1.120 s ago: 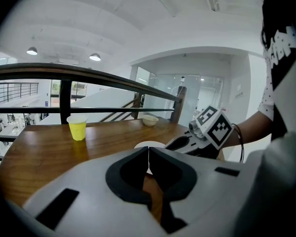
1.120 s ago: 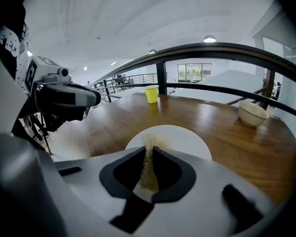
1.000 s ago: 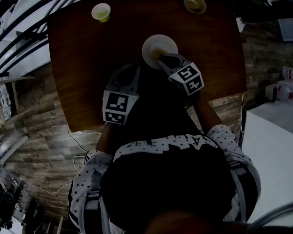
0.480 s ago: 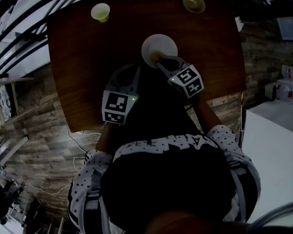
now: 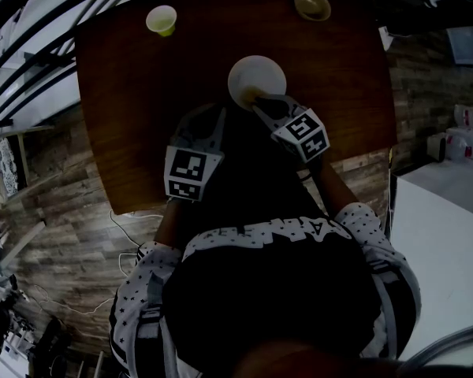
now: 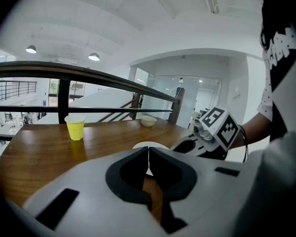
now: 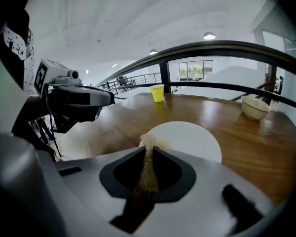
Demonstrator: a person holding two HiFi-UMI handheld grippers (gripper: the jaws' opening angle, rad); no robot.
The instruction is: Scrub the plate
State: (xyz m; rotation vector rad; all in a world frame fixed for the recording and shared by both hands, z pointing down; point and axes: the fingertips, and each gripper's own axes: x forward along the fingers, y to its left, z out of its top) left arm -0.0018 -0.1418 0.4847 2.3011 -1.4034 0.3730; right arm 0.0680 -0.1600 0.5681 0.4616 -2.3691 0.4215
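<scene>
**Head view:** I work over a dark brown wooden worktop (image 5: 134, 109). The round white plate (image 5: 256, 73) lies flat near its middle. A yellow plastic cup (image 5: 162, 20) and a small beige bowl (image 5: 312, 4) stand well apart from the plate, at the far corners. My right claw (image 5: 257, 98) reaches forward with its tip over the plate's near rim. The left claw (image 5: 214, 116) hangs just beside the plate, short of it, and both forearms angle inward.

**Left gripper view:** the left claw's jaws are together on nothing, with the plate just ahead of them.

**Right gripper view:** the right claw is clamped on a thin tan scrubbing pad (image 7: 148, 157), whose tip meets the plate's near edge. I judge scrubbing to be under way at the rim. The next stroke calls for pushing the pad across the plate's bare centre with downward pressure. The left claw could perhaps steady the rim so the plate does not slide.
</scene>
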